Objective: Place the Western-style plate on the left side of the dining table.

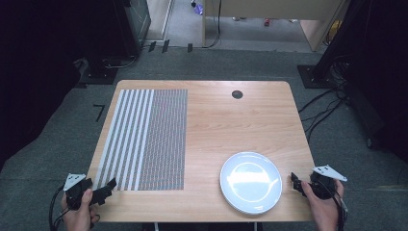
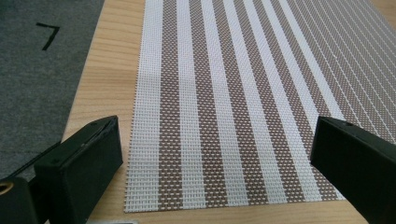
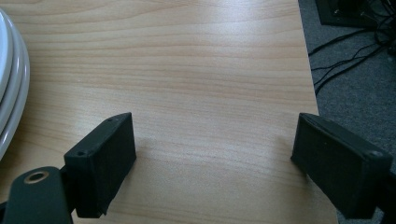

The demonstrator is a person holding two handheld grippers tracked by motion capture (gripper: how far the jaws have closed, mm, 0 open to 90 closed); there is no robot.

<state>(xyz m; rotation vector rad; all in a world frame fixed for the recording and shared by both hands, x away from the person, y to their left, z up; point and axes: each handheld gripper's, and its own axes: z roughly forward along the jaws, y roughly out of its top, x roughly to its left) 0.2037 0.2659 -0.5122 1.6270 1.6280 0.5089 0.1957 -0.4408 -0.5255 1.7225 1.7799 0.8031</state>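
While both tools hovered at the near edge of the table, nothing was yet held in either. The left tool had its jaws spread wide with only air between them, poised just over the near left corner of the striped placemat, which lay flat on the left half of the table; through the left gripper view the left tool framed the mat's woven brown and white bands without touching them. The right tool stood open as well, at the near right corner, just beside the white plate and apart from its rim; in the right gripper view its jaws straddled bare wood, with the plate's edge off to one side. Judging by that, the work looked to be at its very start: mat and plate both sat untouched, well apart from each other, and every grasp and move was left to do. Beyond lay grey carpet with loose cables.
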